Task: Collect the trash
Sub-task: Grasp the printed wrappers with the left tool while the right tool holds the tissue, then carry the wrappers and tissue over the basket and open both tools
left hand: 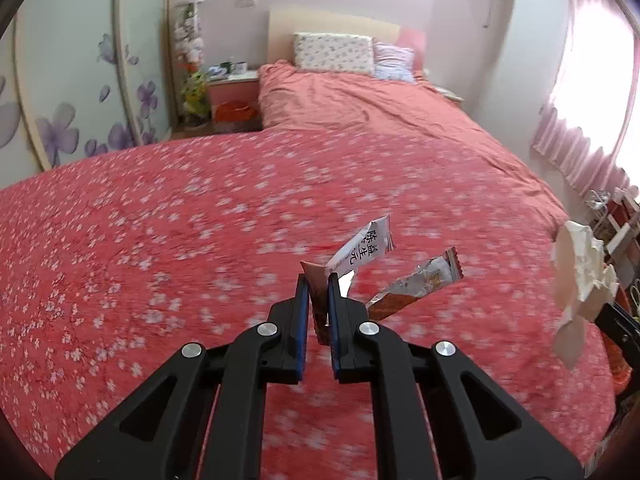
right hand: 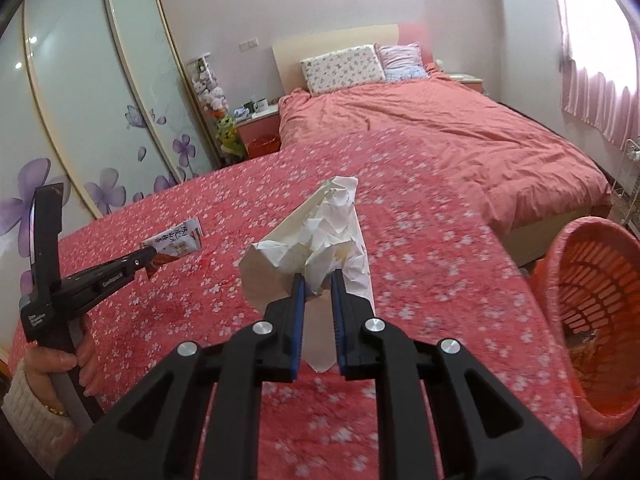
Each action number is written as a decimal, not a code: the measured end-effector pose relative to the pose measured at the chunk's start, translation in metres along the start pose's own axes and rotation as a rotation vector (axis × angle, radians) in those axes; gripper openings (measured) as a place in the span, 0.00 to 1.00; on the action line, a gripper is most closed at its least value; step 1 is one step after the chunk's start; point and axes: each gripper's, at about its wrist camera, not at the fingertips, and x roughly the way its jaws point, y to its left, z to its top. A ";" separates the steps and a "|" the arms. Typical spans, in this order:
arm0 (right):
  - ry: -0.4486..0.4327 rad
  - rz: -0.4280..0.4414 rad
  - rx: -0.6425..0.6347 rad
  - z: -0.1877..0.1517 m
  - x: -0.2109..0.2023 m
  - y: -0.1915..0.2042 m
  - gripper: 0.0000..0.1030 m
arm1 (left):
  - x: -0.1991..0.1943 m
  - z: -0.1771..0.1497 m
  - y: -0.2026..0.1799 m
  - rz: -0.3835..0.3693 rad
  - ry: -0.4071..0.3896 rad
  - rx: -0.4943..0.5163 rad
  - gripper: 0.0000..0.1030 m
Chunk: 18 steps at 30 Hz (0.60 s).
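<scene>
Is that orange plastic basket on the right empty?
Cannot tell for sure. The orange plastic mesh basket stands upright, and something dark lies at its bottom, too unclear to name.

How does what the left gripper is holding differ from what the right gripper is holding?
The left gripper pinches flat, printed snack wrappers, white and orange-silver; the right gripper clamps crumpled white paper, plain and unprinted. The wrappers are thin strips fanning apart; the paper is one bulkier wad. Both are held off the floral bedspread.

Two snack wrappers (left hand: pixel 360 256), one white with printed characters, one silvery-orange, pinched upright, airborne. Crumpled white paper (right hand: pixel 320 236) likewise pinched, raised above floral bedspread.
</scene>
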 end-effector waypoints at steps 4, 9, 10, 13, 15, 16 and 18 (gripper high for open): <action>-0.026 -0.024 0.024 0.000 -0.021 -0.020 0.13 | -0.016 0.000 -0.031 -0.045 -0.026 0.026 0.08; -0.066 -0.064 0.067 -0.005 -0.054 -0.051 0.13 | -0.035 -0.003 -0.067 -0.099 -0.051 0.049 0.08; -0.075 -0.075 0.079 -0.006 -0.062 -0.059 0.13 | -0.040 -0.004 -0.077 -0.113 -0.057 0.057 0.08; -0.099 -0.102 0.108 -0.011 -0.081 -0.079 0.13 | -0.052 -0.009 -0.098 -0.150 -0.066 0.074 0.08; -0.120 -0.123 0.130 -0.016 -0.096 -0.094 0.13 | -0.059 -0.011 -0.114 -0.176 -0.075 0.090 0.08; -0.133 -0.139 0.139 -0.018 -0.104 -0.102 0.13 | -0.062 -0.012 -0.120 -0.187 -0.078 0.095 0.08; -0.152 -0.164 0.154 -0.023 -0.116 -0.115 0.13 | -0.069 -0.016 -0.135 -0.214 -0.082 0.102 0.08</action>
